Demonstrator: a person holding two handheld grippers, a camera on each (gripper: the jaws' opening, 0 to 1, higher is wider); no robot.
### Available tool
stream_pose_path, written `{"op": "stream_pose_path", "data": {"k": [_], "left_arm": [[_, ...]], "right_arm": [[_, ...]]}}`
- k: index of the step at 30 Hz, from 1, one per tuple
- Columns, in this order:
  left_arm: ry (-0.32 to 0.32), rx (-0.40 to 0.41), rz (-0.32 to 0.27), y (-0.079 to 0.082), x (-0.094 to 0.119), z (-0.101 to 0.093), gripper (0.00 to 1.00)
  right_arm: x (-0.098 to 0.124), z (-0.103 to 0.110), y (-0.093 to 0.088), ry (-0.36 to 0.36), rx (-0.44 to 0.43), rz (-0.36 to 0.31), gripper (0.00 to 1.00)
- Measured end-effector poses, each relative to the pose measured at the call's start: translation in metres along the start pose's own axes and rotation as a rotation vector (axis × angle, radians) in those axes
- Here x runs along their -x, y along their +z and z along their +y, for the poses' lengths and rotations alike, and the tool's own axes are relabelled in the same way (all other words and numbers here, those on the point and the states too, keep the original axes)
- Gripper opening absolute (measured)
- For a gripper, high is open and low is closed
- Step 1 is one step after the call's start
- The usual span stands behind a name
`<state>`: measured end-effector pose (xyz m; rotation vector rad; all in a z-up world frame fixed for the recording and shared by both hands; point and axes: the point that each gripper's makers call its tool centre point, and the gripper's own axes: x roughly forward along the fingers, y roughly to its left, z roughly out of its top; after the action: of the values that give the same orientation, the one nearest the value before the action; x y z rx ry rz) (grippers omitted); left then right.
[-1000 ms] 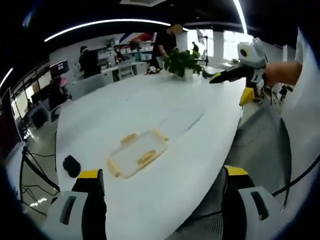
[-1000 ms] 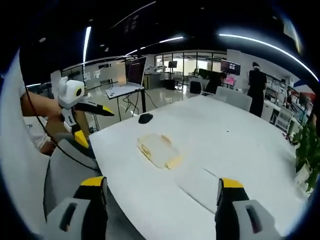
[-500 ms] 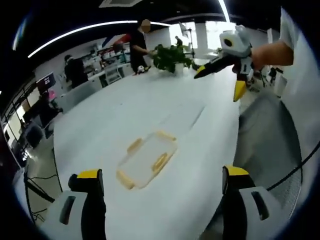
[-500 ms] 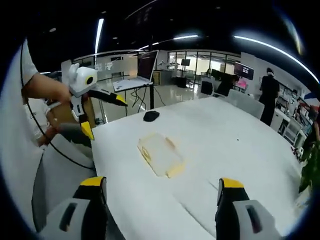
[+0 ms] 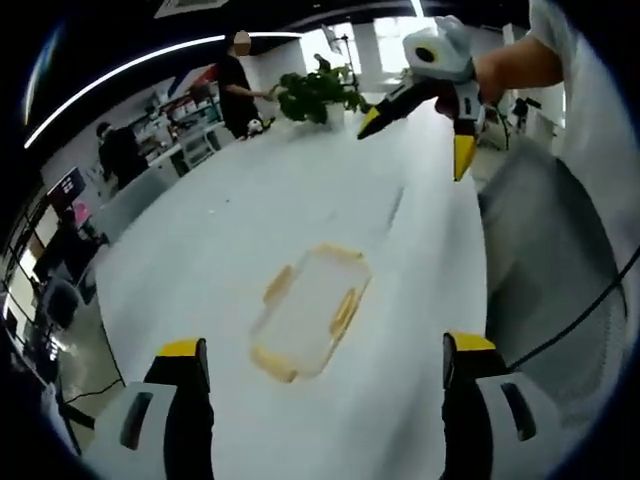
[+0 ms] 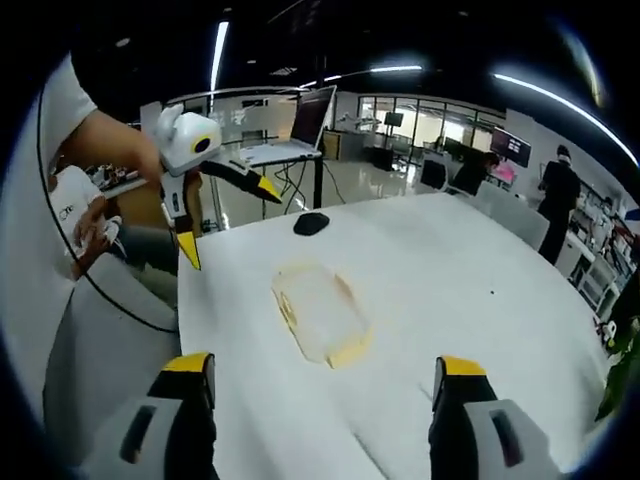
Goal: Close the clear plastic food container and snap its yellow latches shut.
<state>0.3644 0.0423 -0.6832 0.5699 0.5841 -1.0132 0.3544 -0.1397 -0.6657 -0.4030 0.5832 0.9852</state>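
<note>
The clear rectangular plastic container with yellow latches [image 5: 308,312] lay flat on the white table [image 5: 210,240], untouched. Both the left gripper [image 5: 318,400] and right gripper [image 6: 318,405] were held wide open, empty, above it. The approach was judged under way; descent onto the latches was called for next.

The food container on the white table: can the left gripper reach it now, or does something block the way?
Probably yes. The food container lies alone on the white table, ahead of the open left gripper, with bare tabletop between them. The right gripper is held off to the side, above the table.

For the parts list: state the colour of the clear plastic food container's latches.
Yellow latches on the clear plastic food container; left gripper view shows them best.
</note>
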Motion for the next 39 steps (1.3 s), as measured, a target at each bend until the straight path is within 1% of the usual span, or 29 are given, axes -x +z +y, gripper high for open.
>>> {"op": "stream_pose_path", "data": {"k": [3, 5, 6, 10, 13, 16, 18, 19, 20, 23, 25, 27, 29, 30, 32, 34, 37, 39], "left_arm": [[-0.013, 0.003, 0.006, -0.003, -0.003, 0.007, 0.94], [-0.024, -0.034, 0.029, -0.008, -0.006, 0.014, 0.94], [-0.026, -0.041, 0.03, -0.008, -0.007, 0.016, 0.93], [-0.055, -0.064, 0.051, -0.015, -0.013, 0.026, 0.93], [-0.057, -0.105, 0.078, -0.024, -0.019, 0.037, 0.91], [-0.059, -0.111, 0.091, -0.03, -0.023, 0.046, 0.89], [-0.077, -0.124, 0.091, -0.031, -0.025, 0.047, 0.88], [-0.083, -0.147, 0.096, -0.032, -0.026, 0.048, 0.87], [-0.105, -0.173, 0.098, -0.033, -0.028, 0.047, 0.86], [-0.125, -0.171, 0.105, -0.034, -0.033, 0.048, 0.86], [-0.159, -0.2, 0.097, -0.033, -0.037, 0.046, 0.86], [-0.175, -0.212, 0.12, -0.038, -0.041, 0.047, 0.85], [-0.202, -0.249, 0.135, -0.046, -0.045, 0.048, 0.82], [-0.216, -0.27, 0.157, -0.051, -0.047, 0.048, 0.81], [-0.234, -0.28, 0.158, -0.053, -0.052, 0.049, 0.8], [-0.244, -0.279, 0.159, -0.054, -0.054, 0.05, 0.79], [-0.262, -0.305, 0.17, -0.056, -0.059, 0.054, 0.75], [-0.269, -0.298, 0.173, -0.057, -0.061, 0.057, 0.77]], "right_arm": [[-0.006, -0.006, -0.001, -0.001, 0.007, 0.014, 0.89], [-0.011, -0.008, -0.003, 0.012, 0.021, 0.026, 0.88], [-0.014, -0.009, -0.003, 0.014, 0.039, 0.029, 0.88], [-0.021, -0.014, -0.003, 0.027, 0.055, 0.04, 0.86], [-0.029, -0.018, -0.003, 0.04, 0.076, 0.049, 0.85], [-0.036, -0.022, -0.006, 0.04, 0.089, 0.072, 0.86], [-0.042, -0.023, -0.008, 0.051, 0.105, 0.086, 0.85], [-0.046, -0.022, -0.009, 0.062, 0.118, 0.092, 0.84], [-0.048, -0.023, -0.011, 0.063, 0.124, 0.097, 0.84], [-0.056, -0.024, -0.013, 0.082, 0.15, 0.109, 0.83], [-0.06, -0.026, -0.013, 0.088, 0.16, 0.113, 0.81], [-0.065, -0.027, -0.012, 0.098, 0.166, 0.113, 0.8], [-0.07, -0.026, -0.013, 0.112, 0.18, 0.117, 0.78], [-0.073, -0.027, -0.015, 0.118, 0.191, 0.124, 0.76], [-0.077, -0.029, -0.017, 0.12, 0.208, 0.139, 0.75], [-0.081, -0.03, -0.019, 0.127, 0.206, 0.145, 0.76], [-0.087, -0.031, -0.021, 0.138, 0.222, 0.155, 0.72], [-0.091, -0.033, -0.024, 0.138, 0.234, 0.168, 0.72]]}}
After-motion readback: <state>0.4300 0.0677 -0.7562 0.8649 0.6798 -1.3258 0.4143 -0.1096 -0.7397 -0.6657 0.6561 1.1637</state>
